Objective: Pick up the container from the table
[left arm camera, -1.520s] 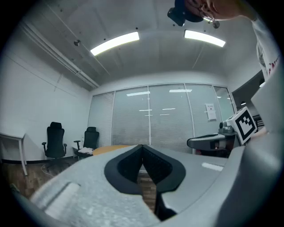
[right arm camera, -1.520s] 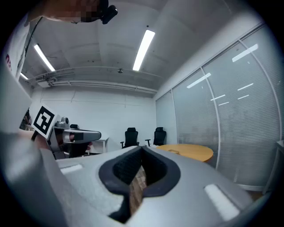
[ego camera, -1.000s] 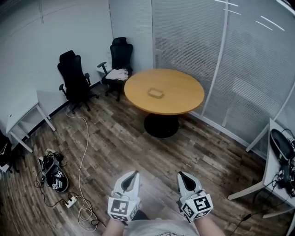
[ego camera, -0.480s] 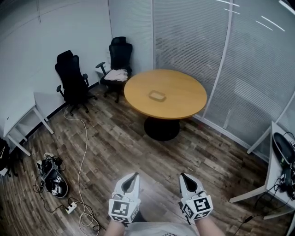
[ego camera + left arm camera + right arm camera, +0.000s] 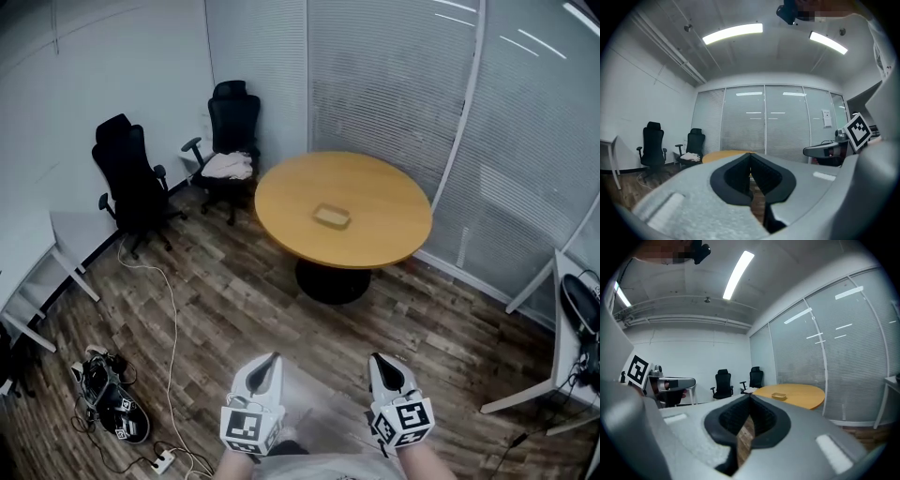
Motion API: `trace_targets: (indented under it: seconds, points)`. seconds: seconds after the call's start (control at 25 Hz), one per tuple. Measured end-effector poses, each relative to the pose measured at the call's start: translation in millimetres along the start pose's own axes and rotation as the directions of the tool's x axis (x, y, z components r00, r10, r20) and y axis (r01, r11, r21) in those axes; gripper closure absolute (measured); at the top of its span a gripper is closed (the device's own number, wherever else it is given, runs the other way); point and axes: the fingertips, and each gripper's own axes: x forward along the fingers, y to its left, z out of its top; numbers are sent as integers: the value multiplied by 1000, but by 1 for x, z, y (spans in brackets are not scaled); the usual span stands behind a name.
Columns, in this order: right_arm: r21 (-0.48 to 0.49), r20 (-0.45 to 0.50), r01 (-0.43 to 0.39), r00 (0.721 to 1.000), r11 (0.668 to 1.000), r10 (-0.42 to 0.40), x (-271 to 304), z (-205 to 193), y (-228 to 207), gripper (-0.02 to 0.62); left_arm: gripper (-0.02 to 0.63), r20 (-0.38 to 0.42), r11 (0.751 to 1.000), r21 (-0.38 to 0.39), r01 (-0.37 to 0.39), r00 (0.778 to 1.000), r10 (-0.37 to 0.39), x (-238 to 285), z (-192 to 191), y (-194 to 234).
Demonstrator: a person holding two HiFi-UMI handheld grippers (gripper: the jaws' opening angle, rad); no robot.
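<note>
A small shallow clear container (image 5: 332,217) lies near the middle of a round wooden table (image 5: 394,246) across the room; it also shows as a small tan tray (image 5: 779,395) in the right gripper view. My left gripper (image 5: 273,359) and right gripper (image 5: 376,361) are held side by side low in the head view, far short of the table. Both have their jaws closed tip to tip with nothing between them. In the left gripper view the left gripper (image 5: 750,157) hides most of the table (image 5: 717,155).
Two black office chairs (image 5: 131,183) (image 5: 226,131) stand at the left wall, one with white cloth on its seat. A cable (image 5: 172,323) and a power strip (image 5: 161,460) lie on the wood floor by a dark bag (image 5: 114,403). White desks (image 5: 568,349) stand right and left.
The table and container have come nearer and lower in the head view as I moved toward them. Both grippers stay shut in the same place in the picture.
</note>
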Motion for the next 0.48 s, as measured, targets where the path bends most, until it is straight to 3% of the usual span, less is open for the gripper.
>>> trace_targets:
  seconds: [0.24,0.48]
  points:
    - [-23,7,55,998,998,-55,67,7,28,592,600,13,999,4,35,999,-35,31,5,81]
    - [-30,-27,60,998,998,-61,120,1,37,592,600,-11,999,-19,49,999,-49,56,-7,120]
